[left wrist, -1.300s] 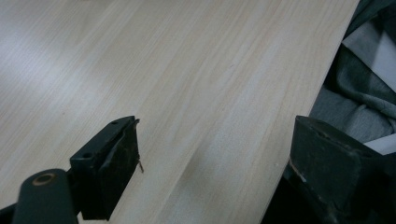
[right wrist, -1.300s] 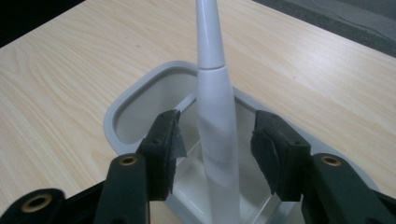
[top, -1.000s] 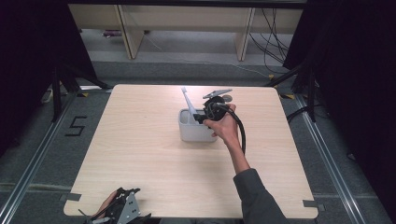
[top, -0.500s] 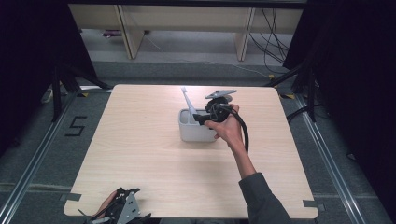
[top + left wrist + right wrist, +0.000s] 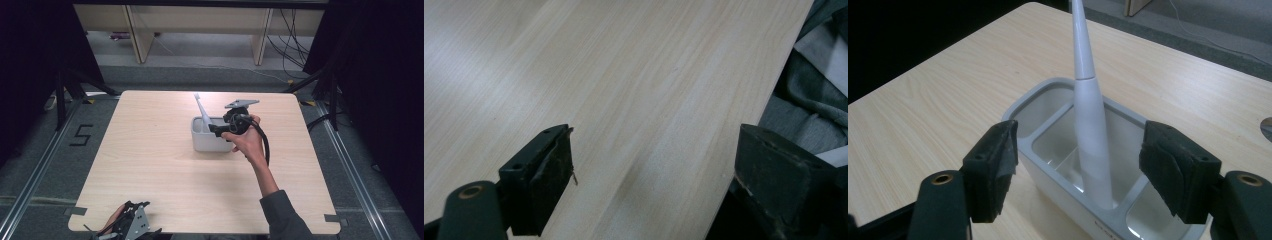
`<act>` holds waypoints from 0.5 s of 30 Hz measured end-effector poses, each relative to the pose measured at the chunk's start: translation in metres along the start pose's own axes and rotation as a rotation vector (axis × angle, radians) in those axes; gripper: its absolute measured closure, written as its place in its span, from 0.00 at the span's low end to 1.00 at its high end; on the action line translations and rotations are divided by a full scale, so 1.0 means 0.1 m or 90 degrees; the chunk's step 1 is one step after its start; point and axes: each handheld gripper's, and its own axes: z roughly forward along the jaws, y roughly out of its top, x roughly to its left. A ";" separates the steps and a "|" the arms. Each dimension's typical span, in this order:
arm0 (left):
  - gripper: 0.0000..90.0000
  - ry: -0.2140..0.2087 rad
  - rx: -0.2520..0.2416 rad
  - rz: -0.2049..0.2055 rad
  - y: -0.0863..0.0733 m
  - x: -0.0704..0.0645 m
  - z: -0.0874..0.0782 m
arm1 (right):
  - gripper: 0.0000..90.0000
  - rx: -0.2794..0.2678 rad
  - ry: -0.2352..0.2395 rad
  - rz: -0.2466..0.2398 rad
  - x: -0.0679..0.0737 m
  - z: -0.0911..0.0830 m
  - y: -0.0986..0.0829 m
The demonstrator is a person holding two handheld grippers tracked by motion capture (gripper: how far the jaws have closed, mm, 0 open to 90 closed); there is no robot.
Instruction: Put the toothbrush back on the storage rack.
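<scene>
Wooden table (image 5: pixel 160 165) on grey floor (image 5: pixel 45 165), dark surroundings.

A person in a dark grey sleeve (image 5: pixel 280 215) works with two black handheld grippers. The right gripper (image 5: pixel 216 131) carries a grey three-cornered plate (image 5: pixel 242 104) and trails a thick black cable (image 5: pixel 263 142); the left gripper (image 5: pixel 651 175) has blocky black pads (image 5: pixel 555 172) and a brass-coloured rivet (image 5: pixel 471 190).

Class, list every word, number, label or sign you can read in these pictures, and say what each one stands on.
"5": dark tape figure on the grey floor, left of the table, high view.
Faint raised lettering low on the white holder's front wall, right gripper view: too blurred to read.
Nothing readable on the white toothbrush.
</scene>
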 end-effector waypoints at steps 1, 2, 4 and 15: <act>0.17 0.004 0.001 0.001 0.00 0.00 0.00 | 0.35 -0.003 -0.001 -0.004 0.00 -0.01 -0.01; 0.17 0.004 0.001 0.001 0.00 0.00 0.00 | 0.35 -0.004 -0.004 0.004 0.01 -0.03 -0.01; 0.17 0.004 0.001 -0.002 0.00 0.01 0.00 | 0.35 -0.011 0.000 0.005 0.01 -0.06 -0.03; 0.17 0.001 0.000 -0.007 0.01 0.03 -0.01 | 0.33 -0.020 -0.002 0.001 -0.02 -0.26 -0.13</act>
